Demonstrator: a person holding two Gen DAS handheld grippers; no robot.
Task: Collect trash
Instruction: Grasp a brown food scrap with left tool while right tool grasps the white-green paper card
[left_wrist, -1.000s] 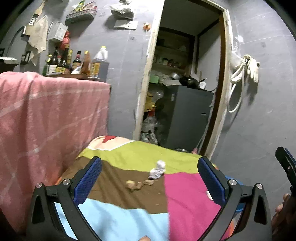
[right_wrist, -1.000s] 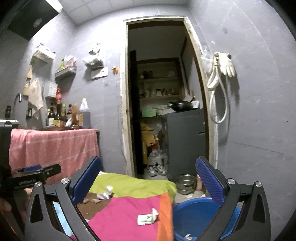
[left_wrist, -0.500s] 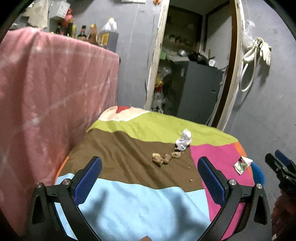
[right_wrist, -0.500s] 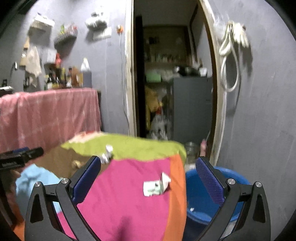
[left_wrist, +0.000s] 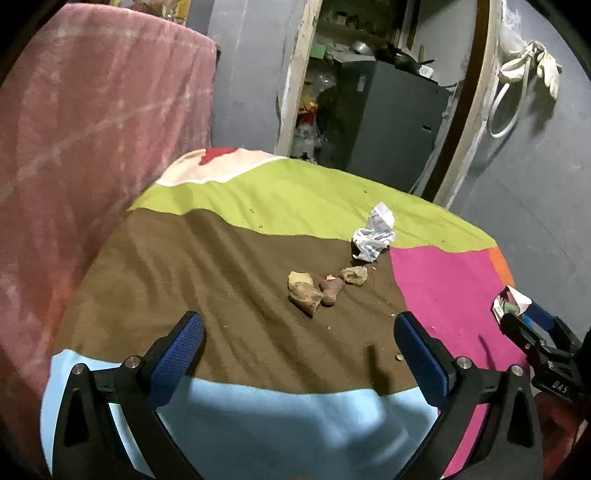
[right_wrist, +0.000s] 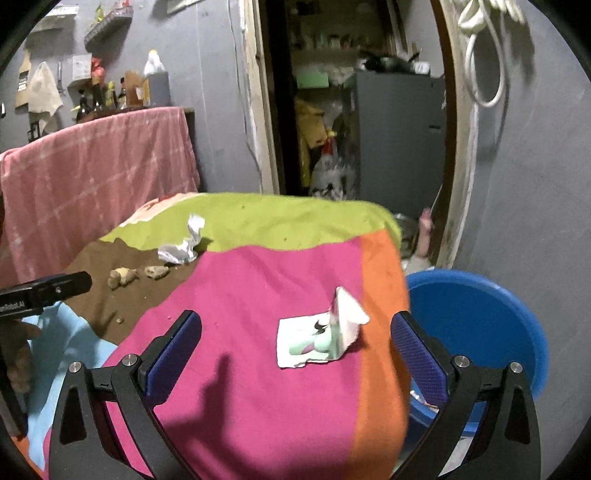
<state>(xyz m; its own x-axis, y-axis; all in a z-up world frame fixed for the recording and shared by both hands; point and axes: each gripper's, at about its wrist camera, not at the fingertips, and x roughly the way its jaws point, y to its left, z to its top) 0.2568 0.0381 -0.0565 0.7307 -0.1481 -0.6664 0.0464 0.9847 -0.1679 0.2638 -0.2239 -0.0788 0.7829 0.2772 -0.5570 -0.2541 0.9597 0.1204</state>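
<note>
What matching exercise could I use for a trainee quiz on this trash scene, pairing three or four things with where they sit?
Things:
1. crumpled paper
2. torn wrapper
3. brown scraps
4. blue tub

Places:
A. on the brown patch of the cloth
B. beside the table, lower than the cloth
C. on the pink patch, near the orange strip
D. where the green and brown patches meet

Pairs: 1-D, 2-C, 3-A, 4-B

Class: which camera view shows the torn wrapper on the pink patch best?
The right wrist view: the wrapper lies whole and unobstructed between the open right gripper fingers. In the left wrist view it is only a small bit at the edge, partly hidden.
</note>
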